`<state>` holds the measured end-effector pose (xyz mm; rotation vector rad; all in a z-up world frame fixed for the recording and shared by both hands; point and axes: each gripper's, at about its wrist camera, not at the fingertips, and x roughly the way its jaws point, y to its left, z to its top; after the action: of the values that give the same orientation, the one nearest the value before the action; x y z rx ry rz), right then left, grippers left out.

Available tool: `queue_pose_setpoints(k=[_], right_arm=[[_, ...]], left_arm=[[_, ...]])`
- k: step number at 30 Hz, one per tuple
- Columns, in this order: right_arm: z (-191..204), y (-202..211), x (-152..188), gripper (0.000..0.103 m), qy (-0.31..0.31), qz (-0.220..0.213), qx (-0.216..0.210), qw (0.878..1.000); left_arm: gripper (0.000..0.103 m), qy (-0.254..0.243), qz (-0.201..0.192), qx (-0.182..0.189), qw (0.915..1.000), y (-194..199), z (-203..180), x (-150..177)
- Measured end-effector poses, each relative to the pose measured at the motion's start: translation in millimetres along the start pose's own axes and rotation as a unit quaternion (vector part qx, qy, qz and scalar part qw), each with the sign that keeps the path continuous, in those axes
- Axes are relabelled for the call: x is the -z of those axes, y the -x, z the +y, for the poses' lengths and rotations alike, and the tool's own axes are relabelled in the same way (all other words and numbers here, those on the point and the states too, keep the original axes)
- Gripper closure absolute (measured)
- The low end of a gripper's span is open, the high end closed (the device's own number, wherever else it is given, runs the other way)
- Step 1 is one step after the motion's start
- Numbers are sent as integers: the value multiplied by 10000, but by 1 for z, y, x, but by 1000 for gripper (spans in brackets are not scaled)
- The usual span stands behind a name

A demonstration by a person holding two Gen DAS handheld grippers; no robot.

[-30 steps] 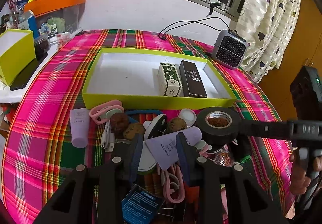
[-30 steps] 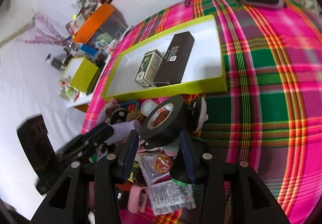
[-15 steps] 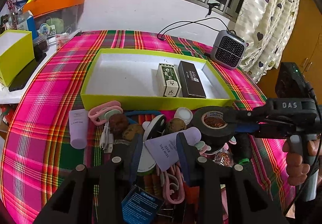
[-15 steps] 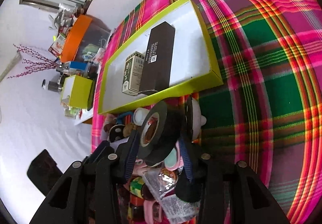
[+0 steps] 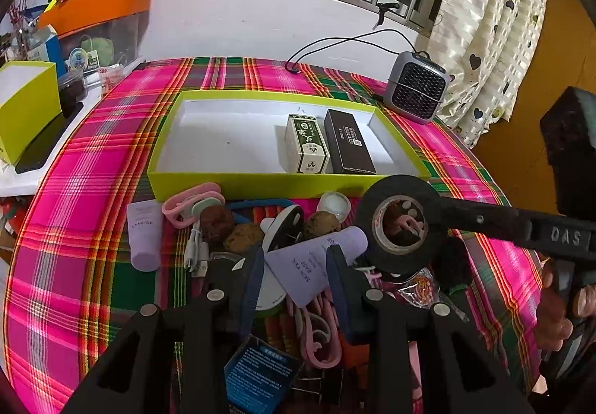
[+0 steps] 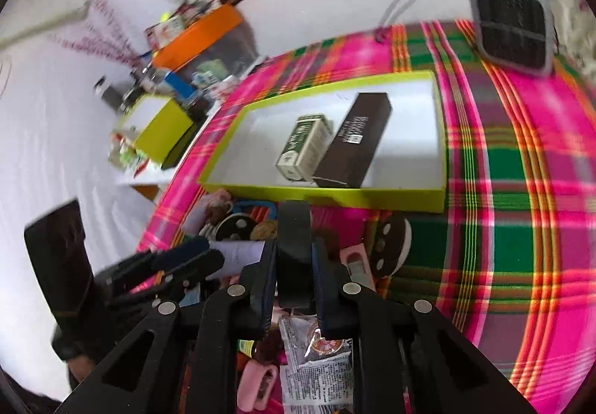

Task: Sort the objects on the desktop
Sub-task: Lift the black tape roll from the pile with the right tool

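A heap of small things crowds the near edge of the plaid-covered worktop (image 5: 93, 190): a lilac tube (image 5: 143, 239), pink clips (image 5: 190, 203), brown lumps, a white cable, a foil sachet (image 6: 316, 347). Behind the heap lies a lime-green tray (image 5: 260, 185) holding a green-and-cream box (image 5: 306, 144) beside a long dark box (image 5: 348, 147). A grey fan heater (image 5: 415, 94) stands farther back. The right tongs (image 6: 294, 265) have just been closing and now clamp a black tape roll (image 5: 400, 224) by its flat sides, edge-on between the fingers, raised over the heap just before the tray's front wall; its cardboard core shows. The left tongs (image 5: 292, 272) stand partly open around a lilac tube's tail, not visibly pressing it.
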<state>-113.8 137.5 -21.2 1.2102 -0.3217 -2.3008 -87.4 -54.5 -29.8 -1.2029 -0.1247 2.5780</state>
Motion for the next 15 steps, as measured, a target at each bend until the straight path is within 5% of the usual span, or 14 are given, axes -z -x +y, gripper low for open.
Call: queue_pose_setpoints(k=[15], right_arm=[[5,12,23,85,301,94,39,9995]], left_arm=[[64,-514,-174,37,9985,2,-4,-8]])
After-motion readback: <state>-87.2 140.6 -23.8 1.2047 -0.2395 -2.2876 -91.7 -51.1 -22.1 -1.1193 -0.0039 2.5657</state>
